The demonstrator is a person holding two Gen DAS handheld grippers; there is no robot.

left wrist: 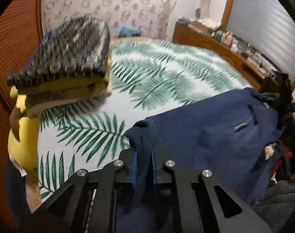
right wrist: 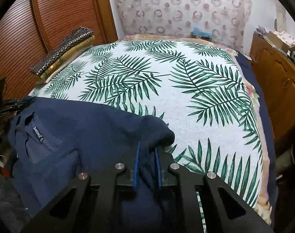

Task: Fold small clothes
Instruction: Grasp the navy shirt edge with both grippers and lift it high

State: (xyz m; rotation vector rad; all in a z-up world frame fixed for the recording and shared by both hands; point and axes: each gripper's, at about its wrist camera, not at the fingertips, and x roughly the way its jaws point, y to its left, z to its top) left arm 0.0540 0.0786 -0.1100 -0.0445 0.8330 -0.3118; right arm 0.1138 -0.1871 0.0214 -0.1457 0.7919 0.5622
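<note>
Left wrist view: left tool (left wrist: 144, 155) pinched onto a bunched edge of the navy blue knit garment with a small label patch (left wrist: 215, 128); cloth fills the gap between the blue-lined fingers (left wrist: 134, 167). The garment hangs stretched from here toward the right tool, seen dark at the right rim, over the near edge of the bed with the white palm-leaf print cover (left wrist: 157, 73). Stack of folded cloths, dark patterned on top and yellow beneath (left wrist: 69, 62), sits close at left; picture is blurred there. Right wrist view: right tool (right wrist: 147, 155) likewise clamped on a gathered lump of the same garment (right wrist: 69, 128), the label side drooping off the bed's near-left corner. Bed cover (right wrist: 186, 81) ahead is bare; the folded stack (right wrist: 64, 52) lies at its far left edge. Risks, judged: each grip takes a thick wad, so layers may slip out unevenly when spread; the sagging middle could drag on the bed edge and crease; a leftward swing might knock the stack.
</note>
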